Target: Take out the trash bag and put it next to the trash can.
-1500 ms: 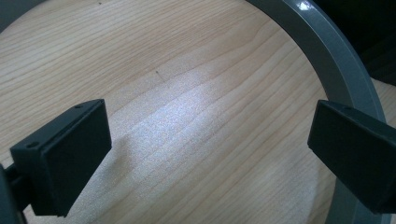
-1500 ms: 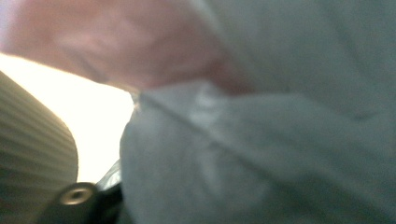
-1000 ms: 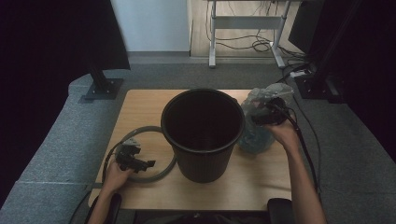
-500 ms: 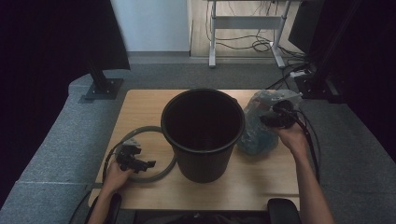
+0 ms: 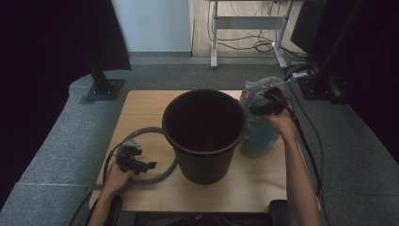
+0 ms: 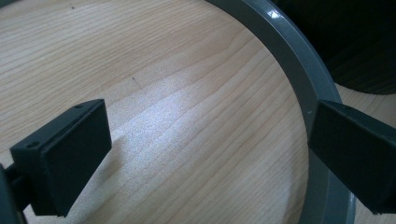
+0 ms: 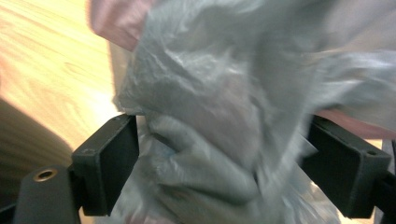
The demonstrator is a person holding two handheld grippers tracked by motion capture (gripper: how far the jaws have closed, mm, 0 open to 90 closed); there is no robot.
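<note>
Worktop (image 5: 141,113): wooden, carrying a black bin (image 5: 204,136) at its middle.
Plastic bag (image 5: 258,127): crumpled, just right of the bin, not yet lining it.
Grey ring (image 5: 155,175): flat, left of the bin, unfitted.
Right gripper (image 5: 264,107): jaws just reopened wide, bag bunched loosely between them.
Left gripper (image 5: 137,165): wide, astride the ring.
Progress: early by my judgement; lining and ring remain.

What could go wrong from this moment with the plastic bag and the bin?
1. The right gripper has just been opening its jaws; the crumpled plastic bag bulges between them, so it may slip or snag on a pad.
2. The bag sits close beside the black bin; a pull might tip the bin.
3. The left gripper straddles the grey ring and may drag it.
</note>
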